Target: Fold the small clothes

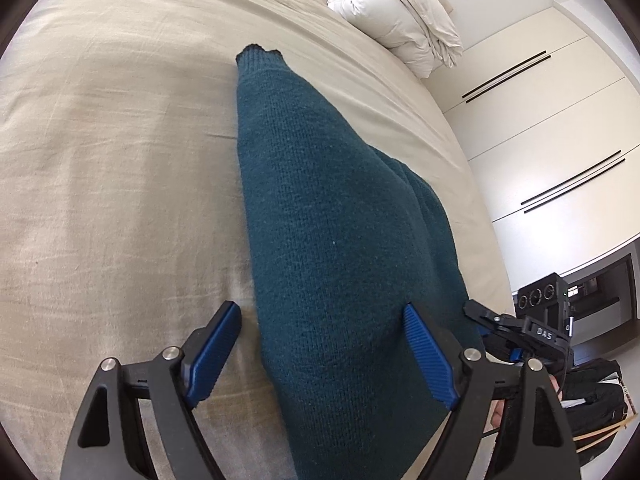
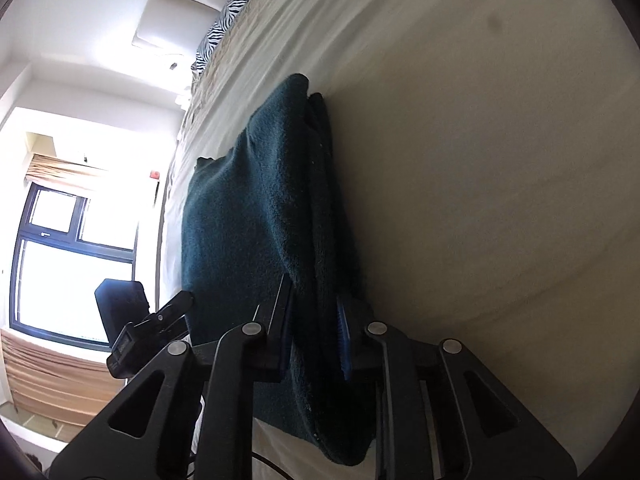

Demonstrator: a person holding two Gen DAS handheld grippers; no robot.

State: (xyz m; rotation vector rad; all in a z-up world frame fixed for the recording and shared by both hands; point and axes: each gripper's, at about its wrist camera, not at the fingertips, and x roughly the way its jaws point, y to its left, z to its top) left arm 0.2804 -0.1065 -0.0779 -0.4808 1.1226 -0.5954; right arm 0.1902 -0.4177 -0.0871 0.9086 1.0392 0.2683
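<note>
The left gripper (image 1: 322, 344) hovers spread wide over the teal sweater (image 1: 316, 208), which lies folded on the bed (image 1: 120, 140); the right gripper (image 2: 316, 332), rolled sideways, pinches the sweater's layered edge at 6 o'clock; its near end is cut off; "DAS" shows at 4 o'clock.

In the left wrist view, the sweater (image 1: 328, 208) lies on the bed (image 1: 120, 140), running from bottom centre to upper centre of the frame. The left hand-held gripper (image 1: 322, 354) sits at bottom centre, one finger over the bed, one over the sweater. The duvet (image 1: 396, 12) lies at the upper right, the wardrobe (image 1: 552, 120) at the right edge. In the right wrist view, the right hand-held gripper (image 2: 316, 334) sits at bottom centre with the sweater's folded edge between its fingers; the window (image 2: 60, 264) is at left, the patterned pillow (image 2: 224, 28) at upper centre
</note>
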